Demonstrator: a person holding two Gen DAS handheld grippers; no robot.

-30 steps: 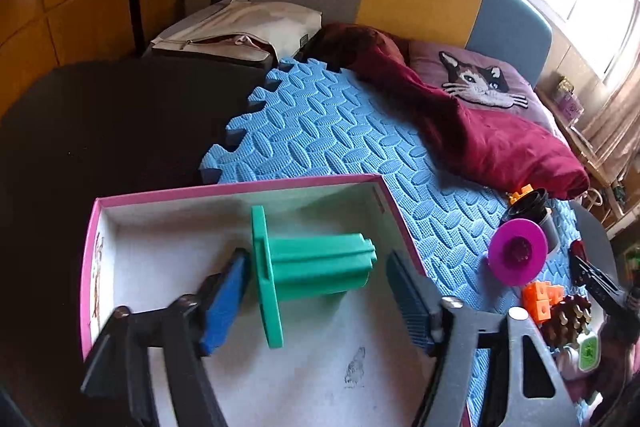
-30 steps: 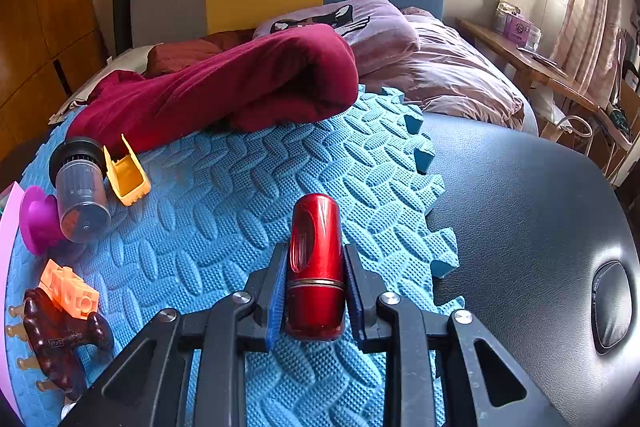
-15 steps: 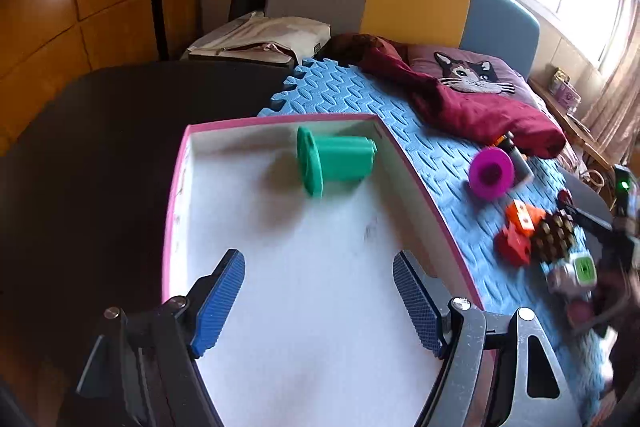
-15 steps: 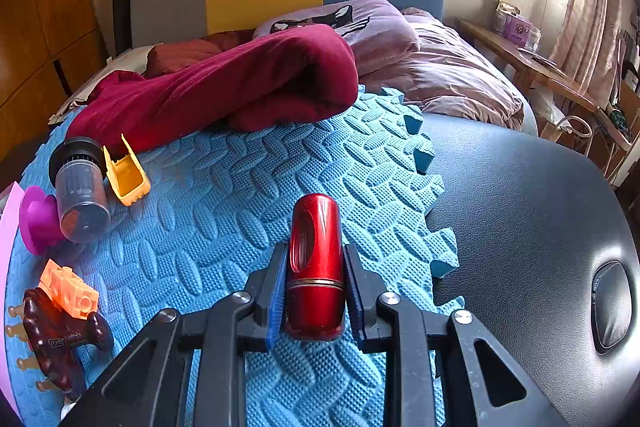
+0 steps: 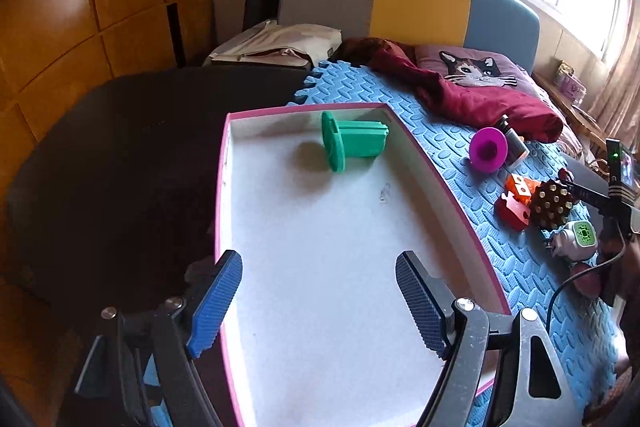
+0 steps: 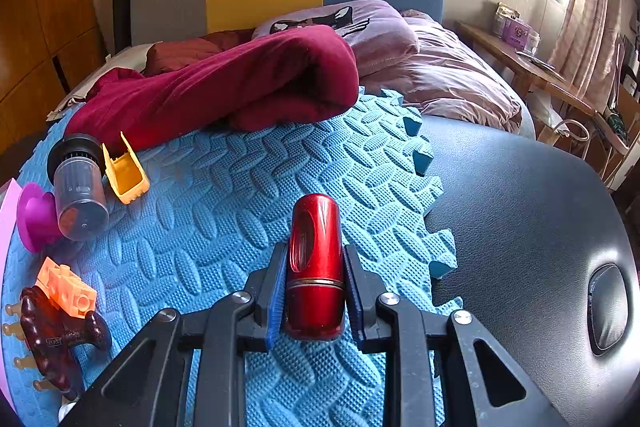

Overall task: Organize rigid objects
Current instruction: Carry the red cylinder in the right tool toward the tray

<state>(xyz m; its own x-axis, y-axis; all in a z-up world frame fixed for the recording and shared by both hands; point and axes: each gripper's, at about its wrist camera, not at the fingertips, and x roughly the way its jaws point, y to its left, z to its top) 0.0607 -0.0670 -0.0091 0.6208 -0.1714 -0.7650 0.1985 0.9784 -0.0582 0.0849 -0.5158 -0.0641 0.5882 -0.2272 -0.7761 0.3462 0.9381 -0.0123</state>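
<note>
In the left wrist view a green spool (image 5: pixel 354 145) lies on its side at the far end of a white box with a pink rim (image 5: pixel 440 183). My left gripper (image 5: pixel 316 261) hangs over the near end of the box. Its jaws are opening and nothing is between them. In the right wrist view my right gripper (image 6: pixel 315 251) is shut on a red metal cylinder (image 6: pixel 316 259) that lies lengthwise between the pads, just over the blue foam mat (image 6: pixel 224 211).
On the mat's left lie a purple spool (image 6: pixel 34 217), a clear jar with a black cap (image 6: pixel 78 183), a yellow scoop (image 6: pixel 126 171), an orange block (image 6: pixel 66 287) and a dark studded piece (image 6: pixel 48 339). A maroon cloth (image 6: pixel 224 87) lies behind. Black padded surface (image 6: pixel 520 211) at right.
My left gripper has drawn back from the green spool, which stays at the box's far end. The right gripper and the red cylinder have not moved.
</note>
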